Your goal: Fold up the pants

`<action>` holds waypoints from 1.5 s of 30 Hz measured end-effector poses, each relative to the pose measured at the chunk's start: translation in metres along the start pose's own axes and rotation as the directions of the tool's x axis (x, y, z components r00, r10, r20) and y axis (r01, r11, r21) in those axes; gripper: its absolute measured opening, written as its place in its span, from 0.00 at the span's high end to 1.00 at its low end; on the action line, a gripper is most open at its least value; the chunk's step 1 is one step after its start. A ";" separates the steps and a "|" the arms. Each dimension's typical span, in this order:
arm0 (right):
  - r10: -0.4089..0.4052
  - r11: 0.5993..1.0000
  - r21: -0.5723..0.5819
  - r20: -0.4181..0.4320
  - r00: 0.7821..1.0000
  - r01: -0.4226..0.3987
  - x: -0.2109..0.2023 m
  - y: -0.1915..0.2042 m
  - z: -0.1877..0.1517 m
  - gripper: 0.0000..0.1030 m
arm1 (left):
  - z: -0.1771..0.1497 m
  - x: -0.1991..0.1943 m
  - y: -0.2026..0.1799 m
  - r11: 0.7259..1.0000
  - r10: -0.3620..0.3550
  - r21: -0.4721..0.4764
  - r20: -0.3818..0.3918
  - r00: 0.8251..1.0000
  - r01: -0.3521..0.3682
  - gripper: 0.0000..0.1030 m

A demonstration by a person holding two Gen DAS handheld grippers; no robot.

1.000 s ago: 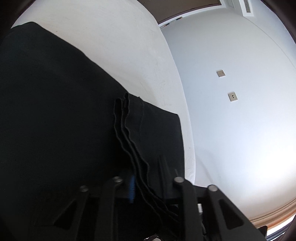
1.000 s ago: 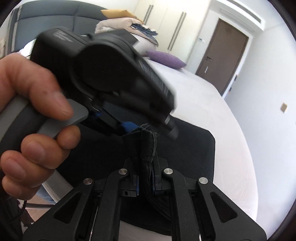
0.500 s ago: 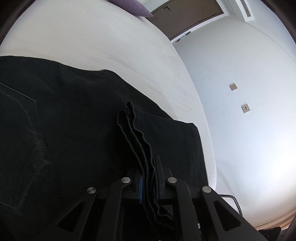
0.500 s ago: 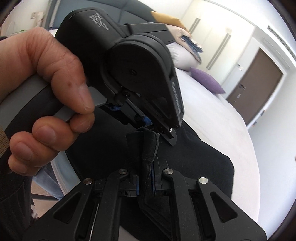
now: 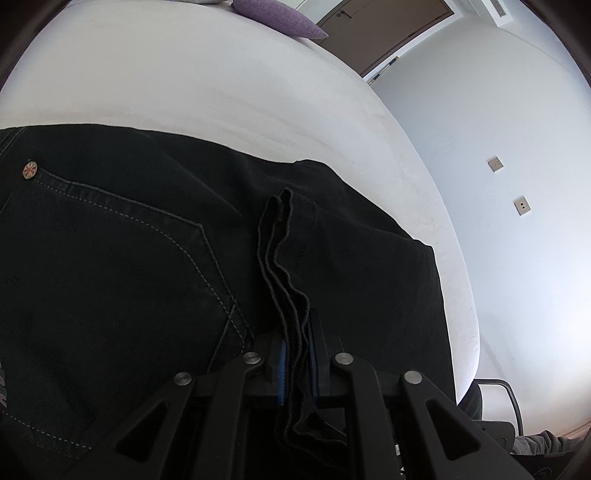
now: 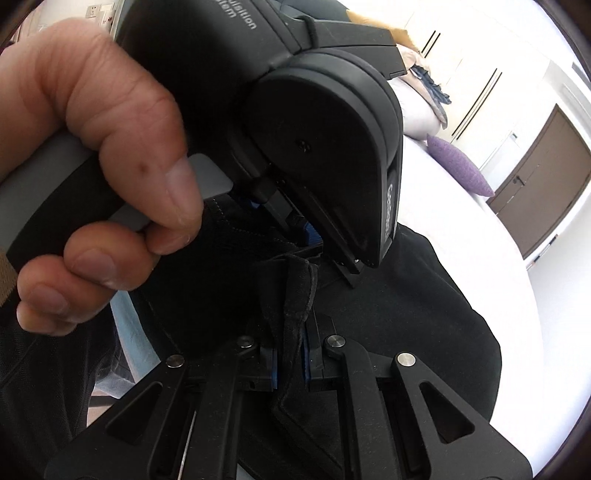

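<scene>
Since a second ago the left wrist view has swung: a back pocket and a rivet have come into sight, and more of the bed shows. Seen from the left wrist, the left tool [image 5: 297, 363] is clamped narrow on a bunched, layered edge of the black pants [image 5: 122, 280], which stands up between its blue pads [image 5: 282, 373]. The rest of the pants lies spread on the white bed [image 5: 207, 74], the pocket [image 5: 110, 266] at left with its rivet [image 5: 30, 170]. A purple pillow [image 5: 280, 16] lies far off near a brown door [image 5: 384, 33].

From the right wrist, the right tool [image 6: 290, 363] is likewise closed narrow on a folded pants edge [image 6: 295, 291]. Just ahead, a hand [image 6: 96, 158] grips the left tool's body [image 6: 325, 147], now nearer and filling more of the view. Black cloth lies over the bed beyond.
</scene>
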State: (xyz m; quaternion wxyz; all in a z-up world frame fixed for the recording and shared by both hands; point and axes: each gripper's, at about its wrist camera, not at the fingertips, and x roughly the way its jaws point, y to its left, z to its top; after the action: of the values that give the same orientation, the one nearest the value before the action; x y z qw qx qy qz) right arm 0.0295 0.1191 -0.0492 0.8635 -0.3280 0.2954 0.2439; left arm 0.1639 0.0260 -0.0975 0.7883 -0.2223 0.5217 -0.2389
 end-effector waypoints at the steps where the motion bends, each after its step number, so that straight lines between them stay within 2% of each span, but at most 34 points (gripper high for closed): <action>1: 0.003 1.000 0.002 0.000 1.000 -0.003 -0.001 0.000 0.001 0.92 | -0.003 0.001 -0.008 1.000 0.003 0.002 0.002 1.000 -0.003 0.90; 5: 0.003 1.000 -0.006 0.003 1.000 -0.003 -0.008 0.004 0.002 0.92 | -0.012 -0.010 -0.007 1.000 0.020 0.008 0.009 1.000 -0.020 0.88; 6: 0.006 1.000 -0.004 0.001 1.000 -0.006 -0.006 -0.007 -0.007 0.92 | -0.012 -0.012 -0.007 0.999 0.033 0.013 0.011 0.999 -0.033 0.87; 8: 0.018 1.000 0.006 -0.009 1.000 -0.018 -0.011 -0.007 -0.013 0.91 | -0.012 -0.020 -0.001 0.998 0.061 0.019 0.027 0.998 -0.062 0.84; 9: 0.031 0.999 0.015 -0.007 1.000 -0.030 -0.012 -0.015 -0.024 0.91 | -0.012 -0.024 -0.004 0.996 0.087 0.027 0.040 0.995 -0.088 0.82; 10: 0.053 0.998 0.033 -0.004 0.999 -0.053 -0.019 -0.027 -0.021 0.90 | -0.012 -0.028 -0.007 0.991 0.121 0.042 0.058 0.991 -0.124 0.80; 11: 0.078 0.995 0.056 -0.001 0.997 -0.078 -0.024 -0.031 -0.025 0.88 | -0.012 -0.037 -0.007 0.985 0.160 0.057 0.080 0.984 -0.164 0.70; 12: 0.105 0.991 0.088 0.000 0.994 -0.105 -0.030 -0.035 -0.030 0.88 | -0.012 -0.042 -0.012 0.972 0.212 0.074 0.112 0.971 -0.221 0.54; 13: 0.142 0.982 0.129 0.000 0.990 -0.141 -0.040 -0.040 -0.035 0.88 | -0.012 -0.044 -0.017 0.959 0.258 0.088 0.137 0.957 -0.271 0.50; 14: 0.189 0.966 0.177 0.014 0.982 -0.188 -0.050 -0.047 -0.040 0.88 | -0.014 -0.048 -0.024 0.936 0.313 0.111 0.167 0.935 -0.333 0.47; 16: 0.250 0.931 0.266 0.042 0.967 -0.252 -0.068 -0.065 -0.052 0.88 | -0.019 -0.049 -0.039 0.894 0.385 0.159 0.203 0.900 -0.419 0.47; 18: 0.323 0.860 0.396 0.070 0.944 -0.324 -0.086 -0.086 -0.069 0.88 | -0.024 -0.044 -0.050 0.870 0.414 0.202 0.202 0.888 -0.451 0.47; 19: 0.356 0.807 0.472 0.092 0.930 -0.356 -0.089 -0.104 -0.079 0.88 | -0.028 -0.037 -0.057 0.847 0.439 0.235 0.194 0.877 -0.476 0.47; 20: 0.381 0.743 0.552 0.116 0.917 -0.378 -0.090 -0.124 -0.091 0.88 | -0.030 -0.031 -0.061 0.828 0.462 0.260 0.187 0.867 -0.497 0.47; 22: 0.406 0.616 0.681 0.157 0.900 -0.396 -0.085 -0.163 -0.116 0.88 | -0.035 -0.016 -0.063 0.807 0.491 0.288 0.159 0.857 -0.515 0.51; 24: 0.411 0.498 0.771 0.193 0.891 -0.397 -0.077 -0.198 -0.137 0.88 | -0.038 -0.015 -0.065 0.788 0.513 0.304 0.158 0.844 -0.536 0.52; 25: 0.428 0.425 0.804 0.227 0.875 -0.416 -0.072 -0.212 -0.148 0.88 | -0.037 -0.013 -0.068 0.779 0.521 0.310 0.163 0.838 -0.545 0.52; 26: 0.444 0.361 0.824 0.260 0.858 -0.437 -0.067 -0.222 -0.157 0.88 | -0.037 -0.012 -0.068 0.775 0.526 0.312 0.161 0.835 -0.549 0.52; 28: 0.461 0.259 0.856 0.297 0.836 -0.447 -0.052 -0.242 -0.171 0.88 | -0.035 -0.010 -0.069 0.777 0.527 0.311 0.156 0.835 -0.548 0.52; 31: 0.478 0.145 0.881 0.337 0.811 -0.451 -0.024 -0.267 -0.184 0.88 | -0.036 -0.006 -0.070 0.773 0.529 0.316 0.159 0.834 -0.551 0.51; 32: 0.479 0.099 0.880 0.366 0.798 -0.464 -0.002 -0.290 -0.189 0.88 | -0.037 -0.005 -0.069 0.772 0.530 0.316 0.160 0.833 -0.551 0.51; 34: 0.479 0.010 0.880 0.412 0.775 -0.474 0.022 -0.309 -0.197 0.88 | -0.039 -0.004 -0.069 0.771 0.531 0.317 0.162 0.832 -0.553 0.51; 36: 0.495 -0.069 0.871 0.453 0.741 -0.486 0.046 -0.317 -0.206 0.88 | -0.041 0.000 -0.072 0.770 0.530 0.316 0.164 0.832 -0.554 0.51; 37: 0.507 -0.095 0.875 0.453 0.734 -0.475 0.054 -0.315 -0.211 0.88 | -0.042 0.000 -0.073 0.771 0.529 0.316 0.165 0.832 -0.553 0.51; 39: 0.506 -0.112 0.878 0.454 0.734 -0.465 0.056 -0.310 -0.220 0.89 | -0.043 0.001 -0.071 0.773 0.526 0.316 0.167 0.834 -0.551 0.51; 42: 0.505 -0.072 0.885 0.431 0.748 -0.461 0.057 -0.319 -0.224 0.88 | -0.046 0.001 -0.069 0.773 0.525 0.316 0.169 0.834 -0.550 0.51; 45: 0.522 -0.040 0.893 0.401 0.753 -0.448 0.047 -0.302 -0.225 0.88 | -0.047 0.000 -0.068 0.776 0.522 0.311 0.172 0.835 -0.549 0.51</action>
State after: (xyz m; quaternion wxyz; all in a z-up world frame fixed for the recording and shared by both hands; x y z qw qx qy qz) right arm 0.1696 -0.2317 -0.0907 0.7102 0.4136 0.4987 0.2756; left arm 0.1102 -0.0323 -0.0741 0.8692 0.0694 0.4821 -0.0845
